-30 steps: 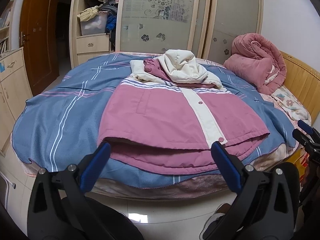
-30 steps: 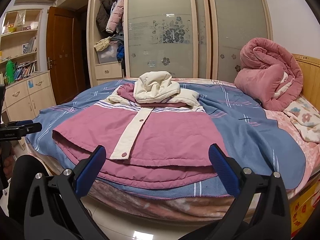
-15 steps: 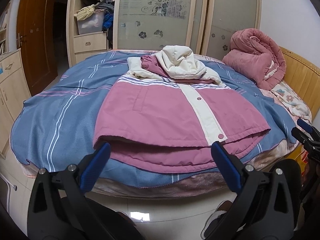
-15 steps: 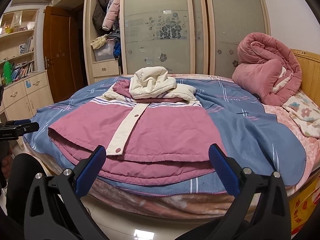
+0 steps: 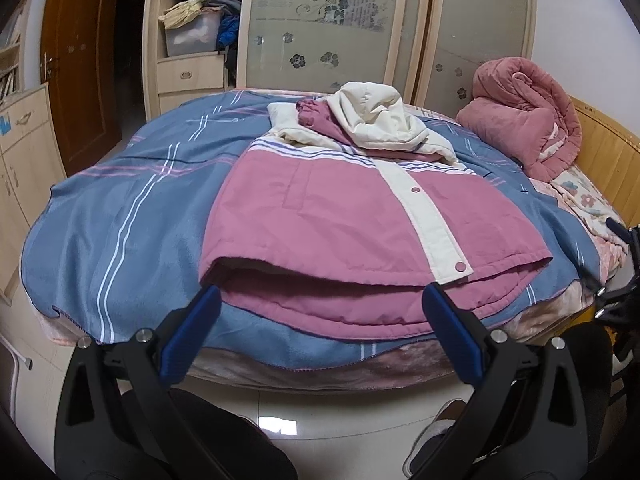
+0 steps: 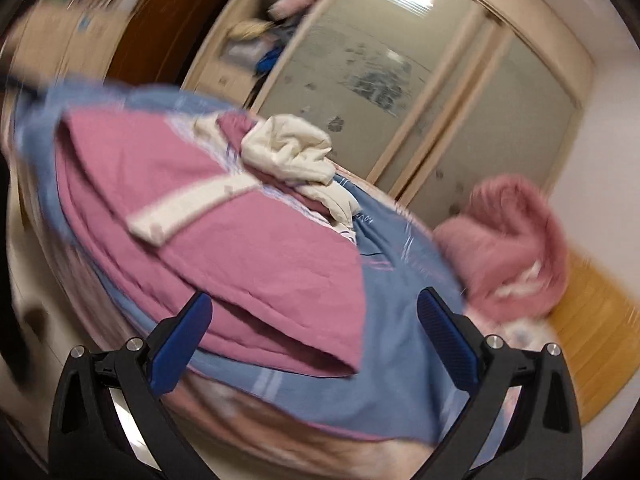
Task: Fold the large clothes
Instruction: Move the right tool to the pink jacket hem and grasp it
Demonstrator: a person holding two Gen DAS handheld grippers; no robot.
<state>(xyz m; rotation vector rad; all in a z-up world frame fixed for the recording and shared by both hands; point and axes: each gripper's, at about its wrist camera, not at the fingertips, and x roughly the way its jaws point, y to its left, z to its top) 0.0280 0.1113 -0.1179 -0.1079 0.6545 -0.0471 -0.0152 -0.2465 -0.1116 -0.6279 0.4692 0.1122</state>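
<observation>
A large pink jacket [image 5: 340, 224] with a cream button strip and a cream hood [image 5: 376, 120] lies spread on the blue striped blanket [image 5: 120, 216], its hem at the near bed edge. My left gripper [image 5: 320, 312] is open and empty, just short of the hem's left half. In the blurred, tilted right wrist view the jacket [image 6: 248, 248] lies ahead, and my right gripper [image 6: 316, 316] is open and empty over its right hem corner. The right gripper also shows at the far right of the left wrist view [image 5: 618, 264].
A rolled pink quilt [image 5: 524, 124] sits at the bed's right by the wooden headboard [image 5: 608, 160]. A wardrobe with glass doors [image 5: 332, 28] stands behind the bed. A cabinet [image 5: 20, 152] and a brown door are at the left. Tiled floor and my legs are below.
Both grippers have moved closer to the jacket's hem. The right gripper has swung and tilted sharply, so its view is blurred. The jaws stay open.
</observation>
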